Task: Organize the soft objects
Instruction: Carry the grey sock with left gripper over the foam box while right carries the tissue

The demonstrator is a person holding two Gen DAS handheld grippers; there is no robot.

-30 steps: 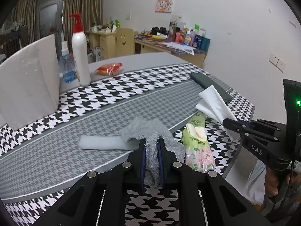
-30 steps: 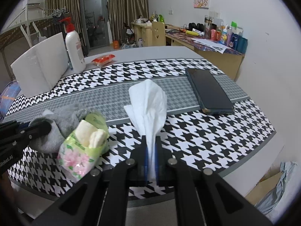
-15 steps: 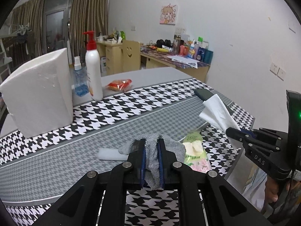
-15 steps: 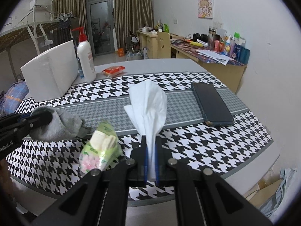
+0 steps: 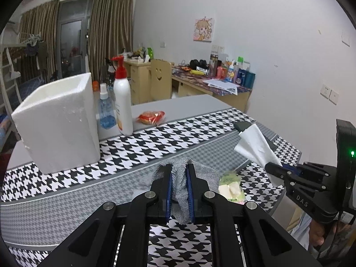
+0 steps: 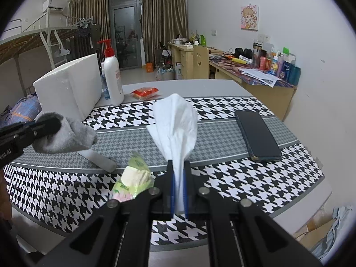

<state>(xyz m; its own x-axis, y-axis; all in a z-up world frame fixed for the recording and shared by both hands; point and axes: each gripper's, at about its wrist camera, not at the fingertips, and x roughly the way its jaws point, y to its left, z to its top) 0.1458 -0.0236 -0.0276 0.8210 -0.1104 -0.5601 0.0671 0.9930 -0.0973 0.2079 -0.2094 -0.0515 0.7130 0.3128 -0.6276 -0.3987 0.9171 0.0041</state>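
Limp grey knit sock [image 5: 180, 179]: pinched mid-fold in left gripper [image 5: 179, 173]. Flimsy white tissue [image 6: 176, 122]: tear-prone, clamped at its gathered base in right gripper [image 6: 178, 169].

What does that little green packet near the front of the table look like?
Start at the houndstooth tablecloth and follow its near edge. There, below the raised white tissue, lies the green packet: crinkly plastic with pink flowers, torn open, pale tissues showing.

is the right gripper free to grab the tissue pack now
Probably not: the right gripper is shut on a white tissue, so its jaws are occupied, though the tissue pack lies uncovered just beside it.
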